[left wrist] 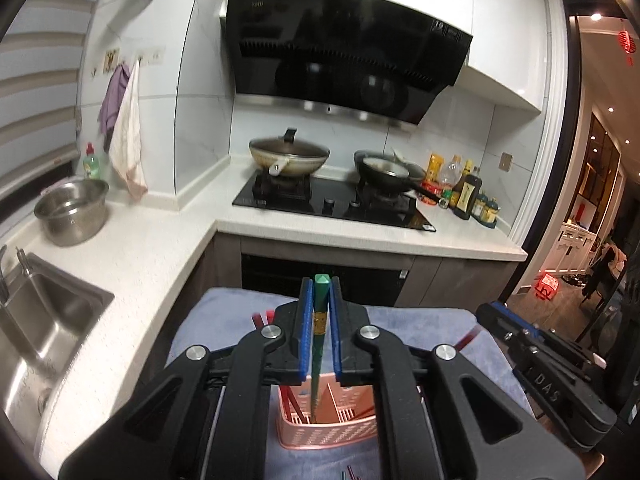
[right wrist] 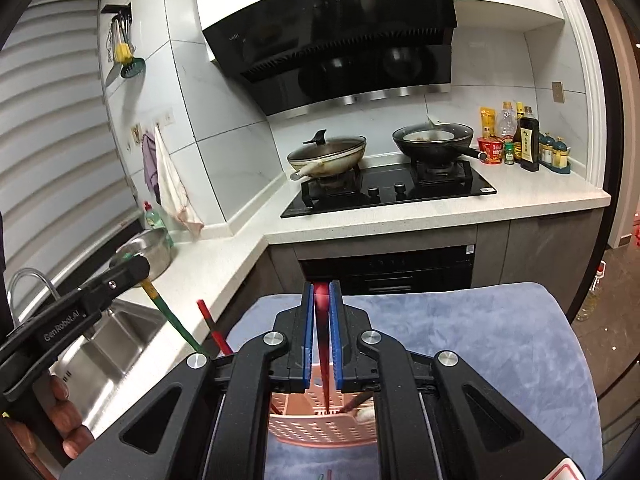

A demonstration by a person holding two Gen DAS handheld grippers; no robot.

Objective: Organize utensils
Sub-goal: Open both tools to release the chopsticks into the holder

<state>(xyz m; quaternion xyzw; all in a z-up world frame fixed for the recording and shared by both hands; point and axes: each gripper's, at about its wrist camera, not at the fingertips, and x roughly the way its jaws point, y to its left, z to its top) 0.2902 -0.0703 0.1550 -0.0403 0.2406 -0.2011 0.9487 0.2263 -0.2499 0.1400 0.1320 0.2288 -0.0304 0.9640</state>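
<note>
Left gripper: fingers clamped on a green chopstick, lower centre of frame, its tip inside the pink basket on the blue towel. Right gripper: fingers clamped on a red chopstick, tip over the same basket, lower centre.

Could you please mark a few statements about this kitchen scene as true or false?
1. The left hand-held gripper is shut on a green chopstick. True.
2. The right hand-held gripper is empty. False: it clamps a red chopstick.
3. The pink perforated plastic utensil basket stands on a blue-grey cloth. True.
4. The lidded wok sits in the steel sink. False: it sits on the black hob.
</note>
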